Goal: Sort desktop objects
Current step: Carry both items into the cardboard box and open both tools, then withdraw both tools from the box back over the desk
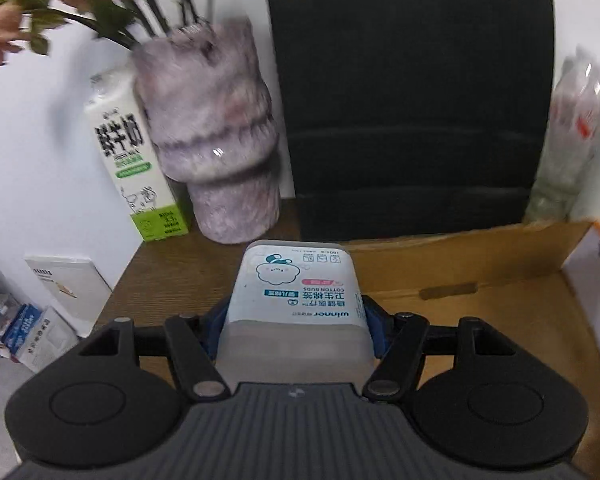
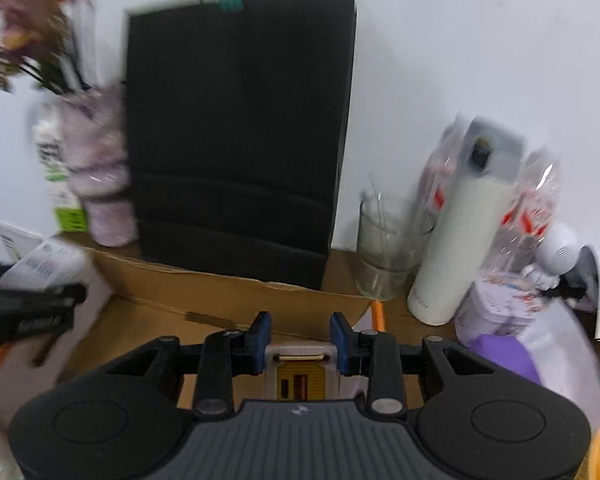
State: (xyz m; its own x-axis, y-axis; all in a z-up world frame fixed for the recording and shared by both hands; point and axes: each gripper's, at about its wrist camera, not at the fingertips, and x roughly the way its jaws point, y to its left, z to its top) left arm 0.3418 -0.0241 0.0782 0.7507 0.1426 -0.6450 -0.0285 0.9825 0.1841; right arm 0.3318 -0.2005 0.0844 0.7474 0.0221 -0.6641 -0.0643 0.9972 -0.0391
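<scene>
My left gripper point(image 1: 296, 320) is shut on a translucent cotton buds box point(image 1: 298, 292) with a white and blue label, held above the wooden desk point(image 1: 172, 280) at the left edge of an open cardboard box point(image 1: 460, 256). My right gripper point(image 2: 301, 334) is shut on a small white and yellow device with ports point(image 2: 301, 376), its blue pads pressing both sides, over the same cardboard box point(image 2: 220, 292). At the far left of the right wrist view the left gripper point(image 2: 32, 312) appears with the cotton buds box point(image 2: 44, 264).
A black paper bag point(image 1: 412, 100) stands behind the cardboard box. A furry lilac vase with flowers point(image 1: 216, 140) and a milk carton point(image 1: 136, 164) stand at back left. A glass point(image 2: 384, 252), a white bottle point(image 2: 456, 248), plastic packets point(image 2: 536, 208) and a purple item point(image 2: 508, 352) crowd the right.
</scene>
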